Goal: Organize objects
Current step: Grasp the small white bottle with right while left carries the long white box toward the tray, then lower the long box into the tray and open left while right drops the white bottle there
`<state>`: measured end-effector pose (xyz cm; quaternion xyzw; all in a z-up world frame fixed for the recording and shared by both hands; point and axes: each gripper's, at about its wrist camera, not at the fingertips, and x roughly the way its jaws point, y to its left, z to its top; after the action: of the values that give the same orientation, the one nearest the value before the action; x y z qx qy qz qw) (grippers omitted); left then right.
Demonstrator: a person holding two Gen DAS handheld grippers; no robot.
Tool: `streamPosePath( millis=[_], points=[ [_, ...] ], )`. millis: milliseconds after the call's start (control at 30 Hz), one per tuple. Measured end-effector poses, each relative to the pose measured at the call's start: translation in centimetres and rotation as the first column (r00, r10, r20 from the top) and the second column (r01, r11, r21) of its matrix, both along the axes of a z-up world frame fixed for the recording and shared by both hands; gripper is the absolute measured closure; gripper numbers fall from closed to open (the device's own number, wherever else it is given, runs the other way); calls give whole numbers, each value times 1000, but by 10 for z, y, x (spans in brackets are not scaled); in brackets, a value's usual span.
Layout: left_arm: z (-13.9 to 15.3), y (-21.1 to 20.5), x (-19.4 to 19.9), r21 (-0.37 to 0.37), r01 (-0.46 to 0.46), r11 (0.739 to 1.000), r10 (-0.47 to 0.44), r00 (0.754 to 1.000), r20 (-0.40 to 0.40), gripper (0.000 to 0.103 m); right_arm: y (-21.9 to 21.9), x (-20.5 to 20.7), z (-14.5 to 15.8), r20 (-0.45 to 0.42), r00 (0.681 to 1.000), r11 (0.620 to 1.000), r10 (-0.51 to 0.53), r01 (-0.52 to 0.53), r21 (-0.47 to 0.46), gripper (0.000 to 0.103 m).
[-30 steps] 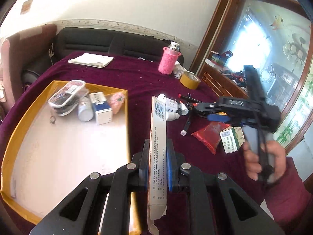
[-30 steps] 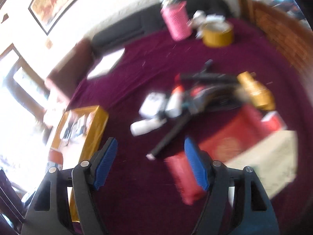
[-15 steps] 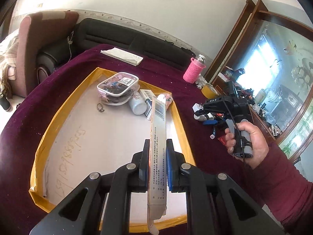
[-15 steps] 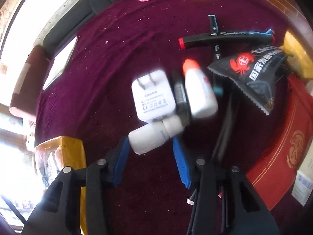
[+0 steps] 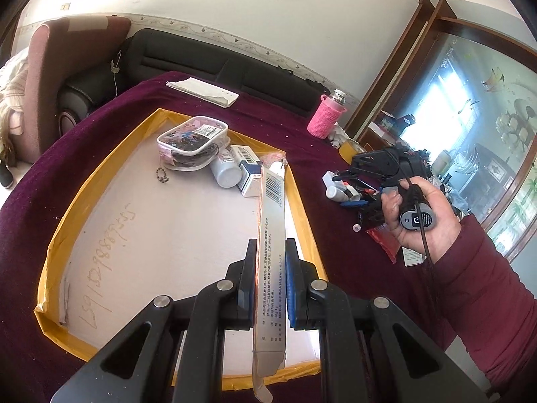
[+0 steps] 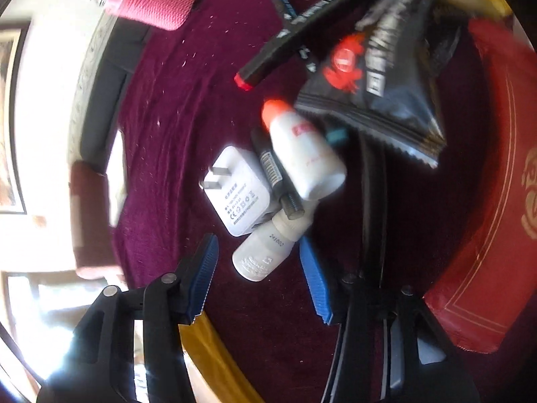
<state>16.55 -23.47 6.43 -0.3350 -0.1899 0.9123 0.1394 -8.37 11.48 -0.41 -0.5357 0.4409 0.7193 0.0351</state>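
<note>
My left gripper [image 5: 270,278] is shut on a long silver carton [image 5: 272,235] and holds it above the yellow-rimmed tray [image 5: 100,174]. The tray holds a clear pouch [image 5: 191,142], a white bottle [image 5: 226,171] and a blue-white box [image 5: 250,176] at its far end. My right gripper [image 6: 258,275] is open, its blue pads either side of a small white bottle [image 6: 263,255] lying on the maroon cloth. It also shows in the left wrist view [image 5: 372,174]. A white charger [image 6: 236,189] and an orange-capped bottle [image 6: 302,151] lie just beyond.
Black markers [image 6: 302,33], a black snack packet [image 6: 382,77] and a red packet [image 6: 486,201] crowd the pile on the right. A pink-sleeved flask [image 5: 327,114] and papers [image 5: 201,89] sit at the table's far side. A sofa stands behind.
The left gripper has carried the carton from beside the tray to above it. The right gripper has dropped toward the pile and now frames the small white bottle.
</note>
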Motion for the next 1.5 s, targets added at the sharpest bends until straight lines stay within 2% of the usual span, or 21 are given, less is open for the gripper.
streamPosePath(
  millis=[167, 300, 467, 667, 800, 967, 1100, 1167, 1367, 1500],
  points=[
    [5, 0, 7, 0, -5, 1000, 5, 1000, -9, 92, -19, -5, 9, 21, 998, 981, 52, -55, 185, 61],
    [10, -5, 16, -9, -20, 1000, 19, 1000, -19, 92, -26, 1, 9, 1, 994, 961, 108, -104, 257, 70],
    [11, -13, 23, -10, -44, 999, 44, 999, -9, 92, -27, 8, 10, -38, 977, 936, 209, -188, 299, 77],
    [8, -14, 23, -9, -65, 998, 65, 998, 13, 92, -16, 41, 11, -124, 948, 943, 291, -263, 206, 79],
    [11, -22, 15, -10, -87, 996, 87, 995, 41, 92, -13, 58, 15, -195, 926, 947, 322, -312, 81, 79],
    [24, -40, -18, -98, -131, 986, 138, 989, 58, 92, -41, 70, 40, -290, 867, 908, 405, -418, 18, 79],
    [23, -54, -55, -173, -151, 973, 168, 982, 88, 92, -76, 70, 54, -321, 812, 863, 488, -504, 38, 79],
    [23, -63, -72, -186, -156, 970, 176, 980, 97, 92, -92, 72, 58, -325, 787, 841, 524, -539, 49, 79],
    [8, -79, -126, -221, -134, 966, 168, 975, 146, 92, -154, 66, 52, -291, 700, 741, 653, -669, 56, 79],
    [-13, -86, -152, -200, -118, 973, 159, 966, 204, 92, -201, 48, 33, -226, 660, 686, 717, -726, 57, 79]
  ],
)
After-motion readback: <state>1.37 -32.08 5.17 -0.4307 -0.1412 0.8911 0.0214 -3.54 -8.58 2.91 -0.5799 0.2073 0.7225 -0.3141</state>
